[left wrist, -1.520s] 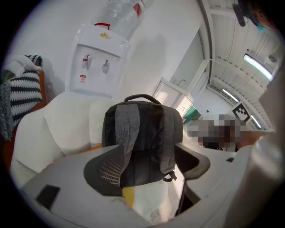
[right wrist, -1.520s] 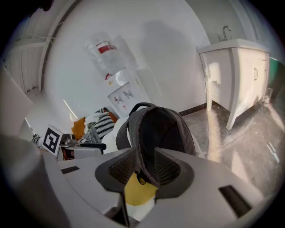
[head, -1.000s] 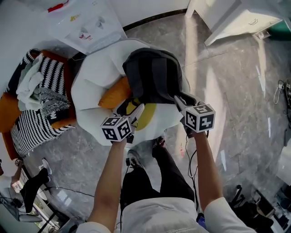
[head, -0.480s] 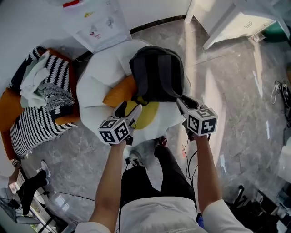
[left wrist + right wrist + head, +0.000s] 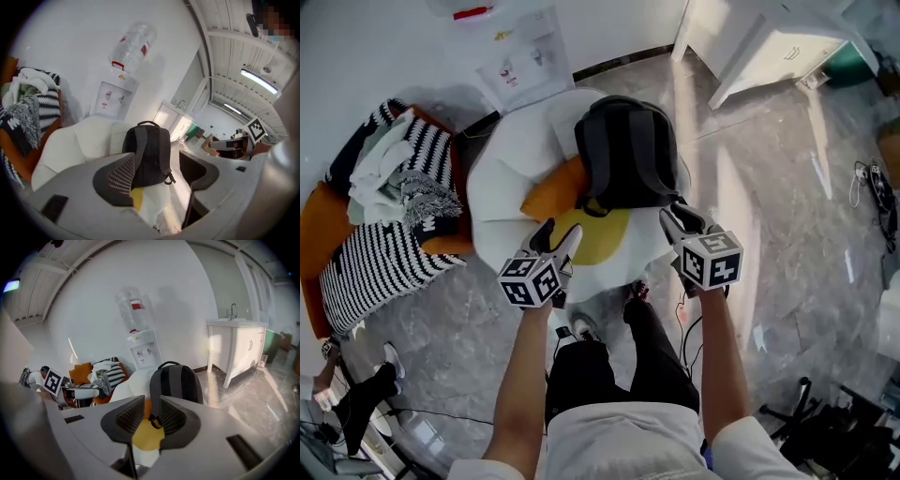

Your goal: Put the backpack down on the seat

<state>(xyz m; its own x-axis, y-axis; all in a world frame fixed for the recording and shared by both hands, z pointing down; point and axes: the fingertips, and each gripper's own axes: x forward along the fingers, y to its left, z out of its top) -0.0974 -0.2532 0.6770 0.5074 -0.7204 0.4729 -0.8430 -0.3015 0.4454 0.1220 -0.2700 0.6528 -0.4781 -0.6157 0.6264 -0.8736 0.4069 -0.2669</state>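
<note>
Backpack (image 5: pixel 626 155) sits on seat (image 5: pixel 511 169), ungripped.
Left gripper (image 5: pixel 558 232) at its 7 o'clock, jaws apart, just been closing, empty; right gripper (image 5: pixel 677 216) at 5 o'clock, narrowly apart, empty.

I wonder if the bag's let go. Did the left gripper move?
Yes. The left gripper pulled back from the backpack toward the front edge of the seat; its empty jaws just closed slightly.

The dark fabric backpack (image 5: pixel 626 155) stands on the white padded seat (image 5: pixel 511 178), an orange cushion (image 5: pixel 553 192) at its left, a round yellow cushion (image 5: pixel 595 236) before it; left of the seat a pile of striped blankets (image 5: pixel 389 258), behind it a white water dispenser (image 5: pixel 525 61)
</note>
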